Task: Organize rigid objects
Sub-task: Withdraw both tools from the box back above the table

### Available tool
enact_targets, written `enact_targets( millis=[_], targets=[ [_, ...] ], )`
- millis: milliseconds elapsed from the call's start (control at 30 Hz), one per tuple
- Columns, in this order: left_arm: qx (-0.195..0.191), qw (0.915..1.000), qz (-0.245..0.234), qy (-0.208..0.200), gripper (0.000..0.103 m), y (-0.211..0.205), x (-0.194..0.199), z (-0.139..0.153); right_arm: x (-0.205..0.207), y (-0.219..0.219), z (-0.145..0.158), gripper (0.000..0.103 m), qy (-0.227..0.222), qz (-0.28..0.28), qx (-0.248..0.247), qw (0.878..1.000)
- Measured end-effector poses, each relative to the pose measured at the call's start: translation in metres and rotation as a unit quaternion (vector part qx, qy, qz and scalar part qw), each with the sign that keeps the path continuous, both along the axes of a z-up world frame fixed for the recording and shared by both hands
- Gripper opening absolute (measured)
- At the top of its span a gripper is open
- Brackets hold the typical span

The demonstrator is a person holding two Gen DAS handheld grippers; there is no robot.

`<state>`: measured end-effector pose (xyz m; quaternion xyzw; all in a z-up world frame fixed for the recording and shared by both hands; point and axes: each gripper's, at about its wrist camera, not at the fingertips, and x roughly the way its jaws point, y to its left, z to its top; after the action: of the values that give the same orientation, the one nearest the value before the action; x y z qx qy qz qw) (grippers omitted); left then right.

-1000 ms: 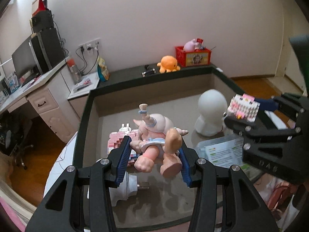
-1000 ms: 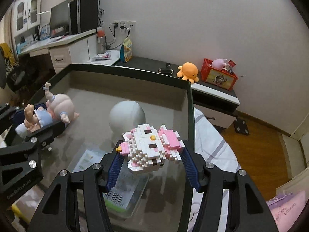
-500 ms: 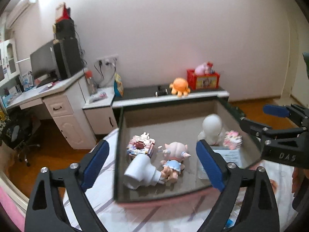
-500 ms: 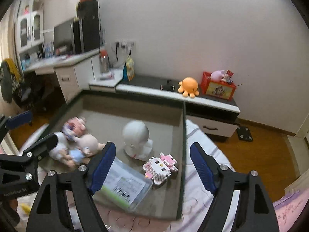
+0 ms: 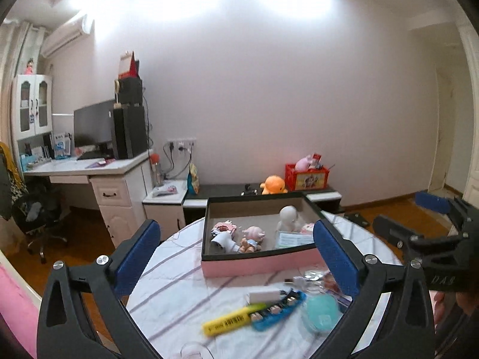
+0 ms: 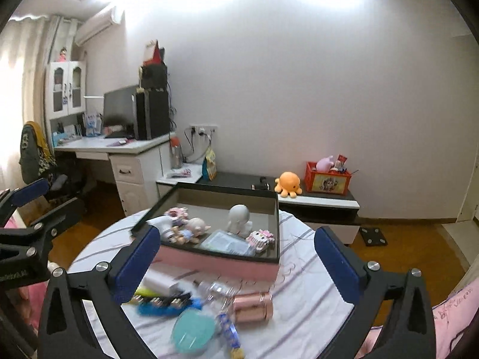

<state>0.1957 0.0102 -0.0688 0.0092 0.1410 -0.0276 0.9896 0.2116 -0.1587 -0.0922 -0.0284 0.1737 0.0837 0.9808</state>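
The pink box with a black rim (image 5: pixel 257 264) (image 6: pixel 215 261) stands on the round table. Inside lie a baby doll (image 5: pixel 251 239) (image 6: pixel 191 230), a pink block cat (image 6: pixel 260 239), a white head figure (image 5: pixel 287 218) and a white dryer-like item (image 5: pixel 221 242). My left gripper (image 5: pixel 236 230) hangs back from the box, its jaws opening wide with nothing between them. The jaws of my right gripper (image 6: pixel 236 236) are also opening and hold nothing. Loose in front of the box lie a yellow highlighter (image 5: pixel 230 320), a blue battery strip (image 5: pixel 275 308), a teal round case (image 6: pixel 194 330) and a rose-gold can (image 6: pixel 253 305).
A striped cloth (image 5: pixel 179 284) covers the table. Behind it stand a white desk (image 5: pixel 98 176) and a low cabinet (image 6: pixel 317 203) with an orange plush (image 6: pixel 287 182) and a red crate (image 6: pixel 327 181). Wooden floor lies to the right.
The left gripper let go of the doll and the right let go of the block cat; both now lie in the box. Both grippers opened wide and drew back and up.
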Motion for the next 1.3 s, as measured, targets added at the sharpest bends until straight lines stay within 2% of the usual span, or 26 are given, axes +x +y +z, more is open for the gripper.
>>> enact_targets(
  millis=[167,400,767,1300],
  targets=[
    [0.010,0.9991,0.010,-0.040,0.103,-0.007,-0.051,0.003,-0.046,-0.003,-0.001,0.103,-0.030,-0.031,0.014,0.999],
    [0.034,0.9986,0.007,-0.039,0.103,-0.015,-0.083,-0.003,-0.087,-0.005,-0.007,0.103,-0.047,-0.052,0.024,0.997],
    [0.026,0.9990,0.013,-0.033,0.103,-0.010,-0.091,-0.003,-0.107,-0.005,-0.005,0.103,-0.054,-0.062,0.027,0.996],
    [0.027,0.9986,0.044,0.008,0.103,0.013,-0.065,-0.027,-0.087,-0.008,-0.021,0.103,-0.024,-0.071,0.019,0.997]
  ],
)
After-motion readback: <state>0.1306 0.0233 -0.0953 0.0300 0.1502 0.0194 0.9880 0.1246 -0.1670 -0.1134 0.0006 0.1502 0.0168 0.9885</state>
